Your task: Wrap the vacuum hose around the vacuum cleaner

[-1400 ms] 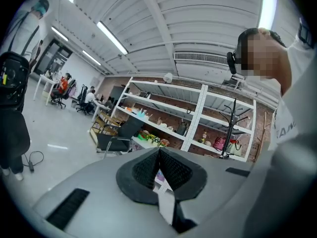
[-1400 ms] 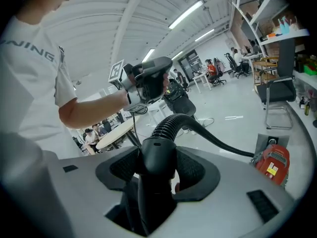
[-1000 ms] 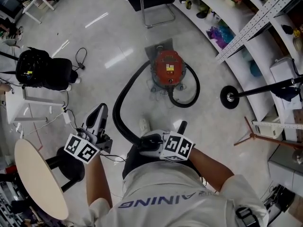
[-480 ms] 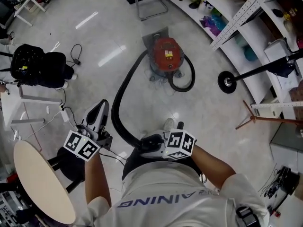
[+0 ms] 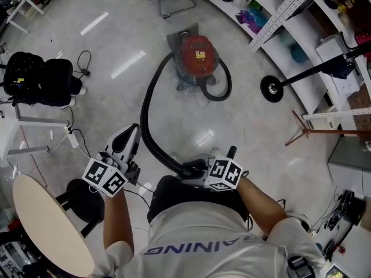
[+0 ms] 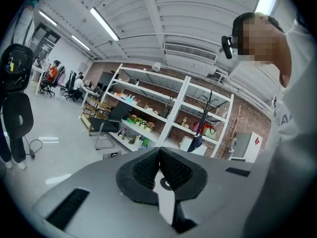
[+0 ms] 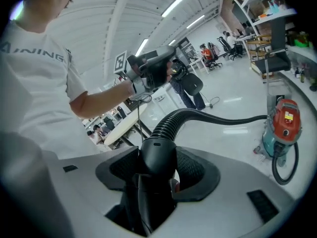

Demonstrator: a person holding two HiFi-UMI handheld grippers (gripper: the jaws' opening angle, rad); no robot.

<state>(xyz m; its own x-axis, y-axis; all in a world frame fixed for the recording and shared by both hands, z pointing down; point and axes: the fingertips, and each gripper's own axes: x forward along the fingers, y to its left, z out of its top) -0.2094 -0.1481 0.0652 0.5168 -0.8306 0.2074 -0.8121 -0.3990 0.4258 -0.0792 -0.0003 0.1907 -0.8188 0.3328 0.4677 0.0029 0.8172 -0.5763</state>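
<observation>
Right hand-held gripper (image 7: 157,162) clamps hose (image 7: 168,125) end, well apart from vacuum (image 5: 197,54); left hand-held gripper (image 6: 159,156) — jaws together, empty.

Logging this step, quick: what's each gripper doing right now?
Left gripper: closed, empty.
Right gripper: closed on the vacuum hose end.

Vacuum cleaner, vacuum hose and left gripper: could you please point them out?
vacuum cleaner (image 5: 197,54), head view, red body.
vacuum hose (image 7: 169,123), right gripper view, ribbed section.
left gripper (image 6: 159,160), left gripper view, between closed fingertips.
</observation>
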